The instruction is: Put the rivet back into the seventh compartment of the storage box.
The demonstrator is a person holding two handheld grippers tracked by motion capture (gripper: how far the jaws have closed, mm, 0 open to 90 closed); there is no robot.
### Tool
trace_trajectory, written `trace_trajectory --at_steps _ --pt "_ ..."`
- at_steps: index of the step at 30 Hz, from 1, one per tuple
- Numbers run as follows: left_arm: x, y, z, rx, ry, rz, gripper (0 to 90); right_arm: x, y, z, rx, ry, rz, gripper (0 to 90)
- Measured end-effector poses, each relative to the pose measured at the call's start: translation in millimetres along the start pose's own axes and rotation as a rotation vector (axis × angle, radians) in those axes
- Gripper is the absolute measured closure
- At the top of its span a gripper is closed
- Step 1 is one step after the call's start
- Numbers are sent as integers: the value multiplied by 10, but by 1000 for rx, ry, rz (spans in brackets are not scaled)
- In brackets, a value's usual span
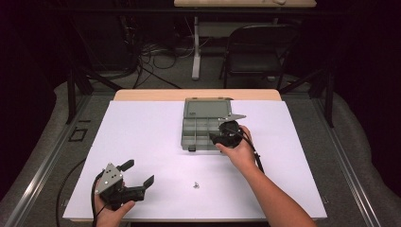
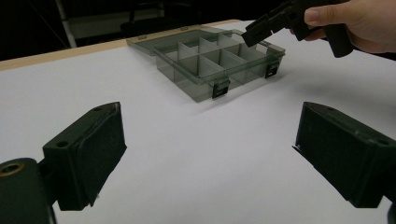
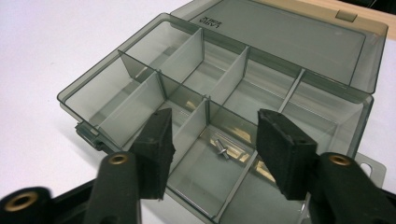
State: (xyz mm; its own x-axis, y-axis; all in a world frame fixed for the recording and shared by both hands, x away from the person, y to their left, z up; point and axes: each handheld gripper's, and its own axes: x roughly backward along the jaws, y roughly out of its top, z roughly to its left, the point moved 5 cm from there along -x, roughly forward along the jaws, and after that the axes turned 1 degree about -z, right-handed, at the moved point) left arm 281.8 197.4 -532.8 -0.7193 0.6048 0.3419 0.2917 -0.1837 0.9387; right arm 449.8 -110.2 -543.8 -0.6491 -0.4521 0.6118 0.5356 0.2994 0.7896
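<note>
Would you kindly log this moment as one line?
left tongs: open, idle | right tongs: open above organizer box | screw in compartment | screw on table
</note>
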Motion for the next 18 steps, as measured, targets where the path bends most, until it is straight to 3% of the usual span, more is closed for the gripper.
trace_trajectory --at_steps 5,18 --pt "0 1 0 1 1 -1 82 46 13 40 21 -3 -7 391" --pt "-3 2 -5 2 3 -6 82 259 49 158 67 23 -19 374"
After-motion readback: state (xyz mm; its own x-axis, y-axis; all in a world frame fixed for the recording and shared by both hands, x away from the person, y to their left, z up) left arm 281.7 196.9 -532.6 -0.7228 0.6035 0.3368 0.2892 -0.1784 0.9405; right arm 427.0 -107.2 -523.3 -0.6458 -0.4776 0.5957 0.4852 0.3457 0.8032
